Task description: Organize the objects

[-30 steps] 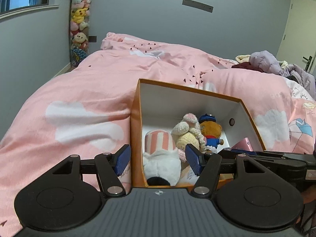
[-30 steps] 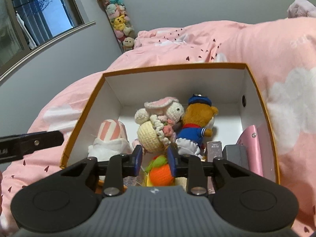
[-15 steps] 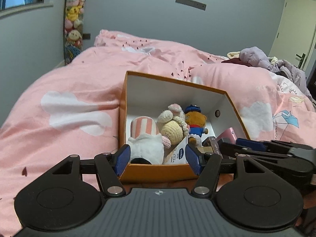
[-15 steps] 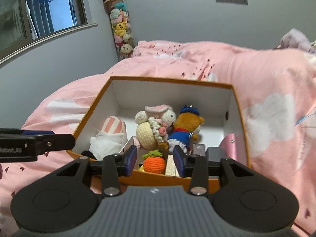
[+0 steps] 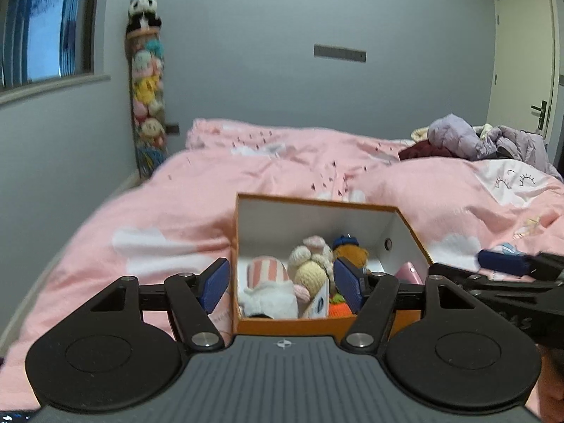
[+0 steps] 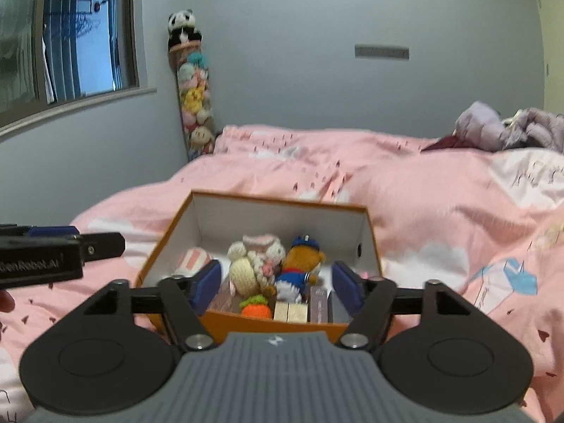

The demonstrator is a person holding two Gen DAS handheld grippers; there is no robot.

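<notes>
Both grippers, left (image 5: 282,283) and right (image 6: 276,283), fingers spread, empty. Box (image 6: 268,322) on bed (image 6: 440,211), just ahead between the fingers. Likely light, stiff card; grip a side wall.

One box, its small toys and cases, two tools

One orange box (image 6: 268,324) sits on one pink bed (image 6: 440,218); inside show one striped plush (image 5: 266,275), one cream crochet doll (image 6: 246,271), one bear in a blue cap (image 6: 303,261), one orange crochet fruit (image 6: 256,311), two pale gold blocks (image 6: 289,312), and one pink case (image 5: 409,272). Two tools: left tool (image 5: 282,285), right tool (image 6: 275,285).
</notes>
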